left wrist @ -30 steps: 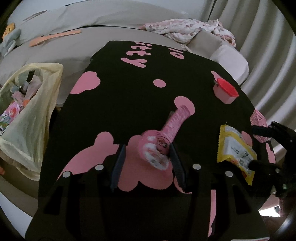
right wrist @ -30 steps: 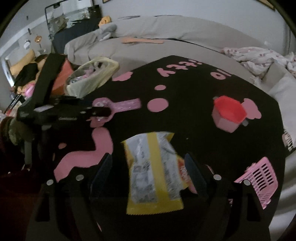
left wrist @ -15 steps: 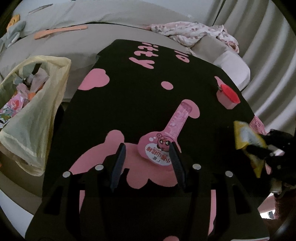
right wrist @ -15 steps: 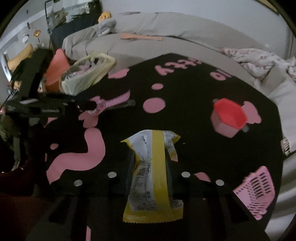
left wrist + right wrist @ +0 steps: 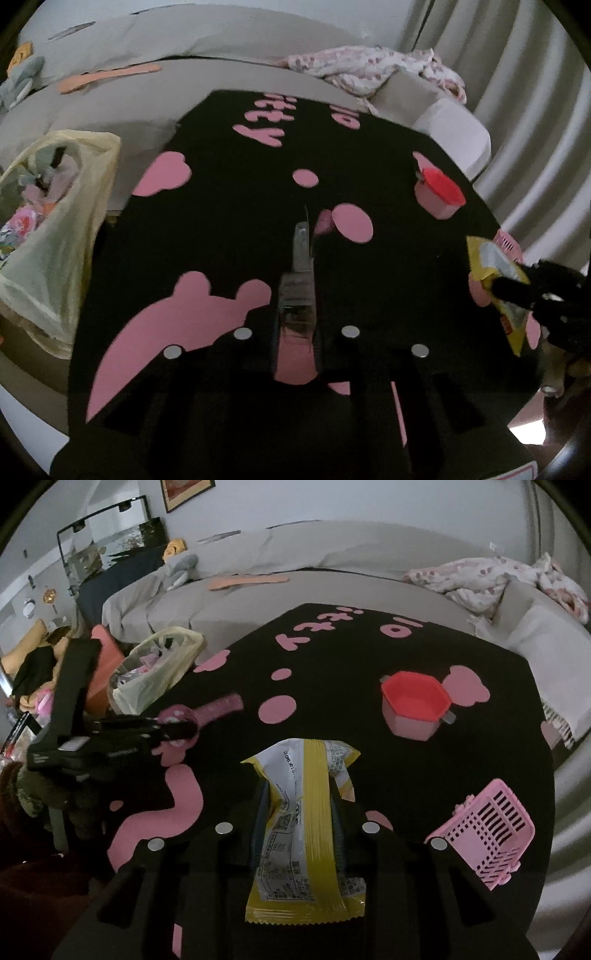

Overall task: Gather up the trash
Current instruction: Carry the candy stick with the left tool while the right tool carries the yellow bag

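Right wrist view: a black table (image 5: 369, 653) with pink shapes carries a pink basket (image 5: 487, 830) at its right edge and a red cup (image 5: 415, 705). The right gripper (image 5: 299, 823) clamps a yellow wrapper (image 5: 306, 834) – jaws just closed. The left gripper (image 5: 295, 299) – also just closing – pinches a pink wrapper (image 5: 210, 710) near the left edge, beside a bag (image 5: 159, 672).

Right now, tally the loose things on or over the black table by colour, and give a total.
Pink: 3, the long wrapper in the left claw, the cup with a red inside, the small basket.
Yellow and white: 1, the snack wrapper in the right claw.
Total: 4.
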Tool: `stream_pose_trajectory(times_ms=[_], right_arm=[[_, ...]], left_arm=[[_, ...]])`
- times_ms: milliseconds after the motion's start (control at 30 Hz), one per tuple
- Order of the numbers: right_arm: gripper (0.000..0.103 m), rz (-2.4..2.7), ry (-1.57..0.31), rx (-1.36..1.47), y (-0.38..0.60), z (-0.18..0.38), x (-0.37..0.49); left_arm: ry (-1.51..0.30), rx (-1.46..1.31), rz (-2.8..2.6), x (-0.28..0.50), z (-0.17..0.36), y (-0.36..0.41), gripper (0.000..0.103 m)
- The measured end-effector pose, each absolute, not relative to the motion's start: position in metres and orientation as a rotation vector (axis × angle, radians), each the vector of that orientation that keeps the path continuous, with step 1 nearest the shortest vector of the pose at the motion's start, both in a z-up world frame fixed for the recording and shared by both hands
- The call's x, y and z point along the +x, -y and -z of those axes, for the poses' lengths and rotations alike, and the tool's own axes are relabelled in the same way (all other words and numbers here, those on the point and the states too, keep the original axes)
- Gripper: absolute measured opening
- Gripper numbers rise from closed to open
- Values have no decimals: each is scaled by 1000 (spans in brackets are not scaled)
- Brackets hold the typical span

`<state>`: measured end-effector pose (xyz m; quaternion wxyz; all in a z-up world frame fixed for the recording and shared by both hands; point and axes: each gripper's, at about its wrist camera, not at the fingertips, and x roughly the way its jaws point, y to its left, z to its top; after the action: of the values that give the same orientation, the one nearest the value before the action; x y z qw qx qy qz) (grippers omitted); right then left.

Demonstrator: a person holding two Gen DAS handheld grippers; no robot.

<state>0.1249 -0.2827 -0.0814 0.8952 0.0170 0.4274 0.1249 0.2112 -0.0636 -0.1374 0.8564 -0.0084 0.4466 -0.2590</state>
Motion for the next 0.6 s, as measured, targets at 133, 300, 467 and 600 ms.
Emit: stream_pose_trajectory(times_ms=[133,300,467,600], right_arm=[[29,-243,-875,42,283,80,123],[29,-244,-854,30,276,75,125],[29,-253,-837,38,269,69,131],[29,-259,-827,71,266,65,140]], left_arm=[[-892,-49,523,208,121,49,14],[-835,-79,498,201,104,34,14],[-810,-90,459,198,98,22,14],[-798,-85,430,197,97,14,14]])
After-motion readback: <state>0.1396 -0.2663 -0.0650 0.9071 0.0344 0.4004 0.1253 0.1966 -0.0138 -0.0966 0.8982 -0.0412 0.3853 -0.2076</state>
